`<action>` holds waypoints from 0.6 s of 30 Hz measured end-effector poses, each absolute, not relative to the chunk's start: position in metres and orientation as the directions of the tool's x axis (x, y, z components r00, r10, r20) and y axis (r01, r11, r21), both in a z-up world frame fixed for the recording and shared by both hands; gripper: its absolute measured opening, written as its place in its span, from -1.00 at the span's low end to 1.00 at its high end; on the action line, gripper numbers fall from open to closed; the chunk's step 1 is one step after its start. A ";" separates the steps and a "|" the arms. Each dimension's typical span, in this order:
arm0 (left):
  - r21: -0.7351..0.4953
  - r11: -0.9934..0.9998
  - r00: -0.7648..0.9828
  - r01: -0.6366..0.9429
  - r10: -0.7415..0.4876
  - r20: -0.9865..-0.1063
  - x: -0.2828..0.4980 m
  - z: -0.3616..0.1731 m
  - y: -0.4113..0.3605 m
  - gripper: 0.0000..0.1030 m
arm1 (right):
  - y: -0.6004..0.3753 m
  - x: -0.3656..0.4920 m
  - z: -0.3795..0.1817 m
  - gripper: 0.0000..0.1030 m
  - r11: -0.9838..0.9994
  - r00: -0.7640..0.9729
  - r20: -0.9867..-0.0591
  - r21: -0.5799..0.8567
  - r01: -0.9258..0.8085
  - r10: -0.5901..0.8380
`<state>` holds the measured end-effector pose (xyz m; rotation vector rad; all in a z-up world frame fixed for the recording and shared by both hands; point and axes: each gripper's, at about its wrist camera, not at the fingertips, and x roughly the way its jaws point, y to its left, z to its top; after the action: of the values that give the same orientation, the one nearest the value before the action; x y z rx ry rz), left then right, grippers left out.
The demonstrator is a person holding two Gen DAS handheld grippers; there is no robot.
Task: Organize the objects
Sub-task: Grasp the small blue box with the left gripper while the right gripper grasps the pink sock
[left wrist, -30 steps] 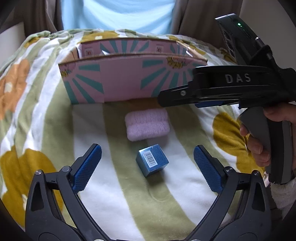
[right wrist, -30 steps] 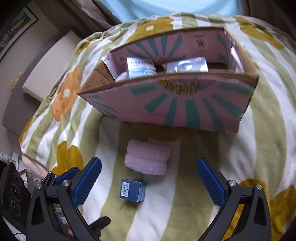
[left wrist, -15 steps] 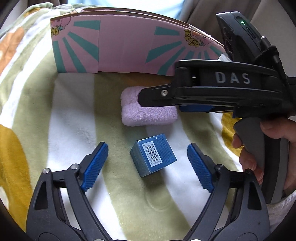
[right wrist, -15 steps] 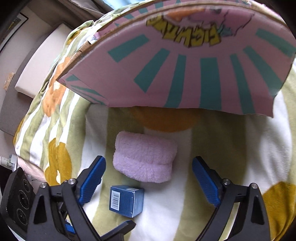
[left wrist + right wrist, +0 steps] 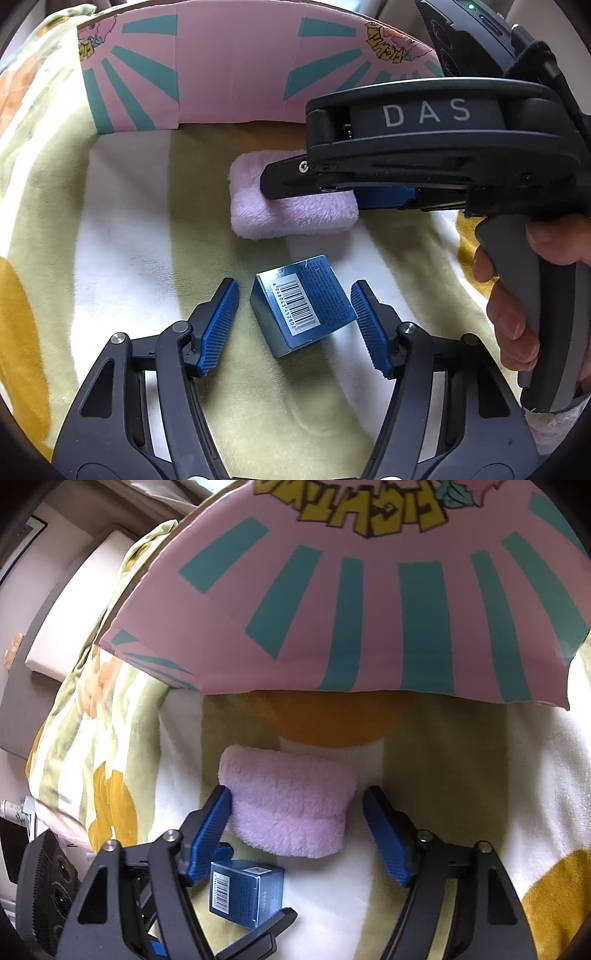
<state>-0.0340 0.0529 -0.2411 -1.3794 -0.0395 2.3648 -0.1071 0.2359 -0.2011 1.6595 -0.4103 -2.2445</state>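
Blue box: we see the small blue box [image 5: 303,308] with its barcode face up, lying skewed on the striped blanket [image 5: 122,221], now between the two pads of the left gripper [image 5: 295,325]. A second ago it sat well ahead of those pads; half a second ago they stood wide on either side of it.
Left gripper: we have brought it down and narrowed it around the box. The right pad looks to be touching or just short of a box corner, the left pad shows a gap, so we read it as partly closed and not yet gripping.
Pink cloth: the folded pink cloth [image 5: 288,805] lies just beyond the box, between it and the pink carton [image 5: 351,602].
Right gripper: the right gripper [image 5: 297,812] has dropped from above the carton to the blanket and now straddles the cloth. Its left pad meets the cloth's edge, its right pad stands just clear; we call it unclenched, with nothing held.
Carton: its pink and teal wall now fills the top of both views; a second ago the right wrist view looked down on the packs inside it, which are now out of sight.
Meaning for the task: we judge both pickups are set up together, box on the left, cloth on the right, with the carton the likely destination.
Next need: we would square the left pads to the skewed box before squeezing, or it may twist out.
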 end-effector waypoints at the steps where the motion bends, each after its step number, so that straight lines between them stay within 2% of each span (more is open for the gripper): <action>1: -0.221 -0.920 -0.434 -0.324 0.352 -0.829 -0.034 -0.241 0.053 0.06 | 0.237 -0.107 -0.201 0.26 -0.907 -0.276 -0.865 0.413 0.082 -0.419; 2: -0.228 -0.917 -0.431 -0.326 0.359 -0.828 -0.034 -0.241 0.053 -0.02 | 0.238 -0.107 -0.201 0.23 -0.906 -0.277 -0.864 0.415 0.081 -0.421; 18: -0.241 -0.917 -0.434 -0.318 0.367 -0.823 -0.033 -0.233 0.048 -0.10 | 0.258 -0.095 -0.193 -0.14 -0.890 -0.300 -0.841 0.449 0.075 -0.450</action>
<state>-0.0326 0.0481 -0.2327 -1.3735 -0.0692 2.3626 -0.0949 0.2581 -0.1929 1.6165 -0.4700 -2.2469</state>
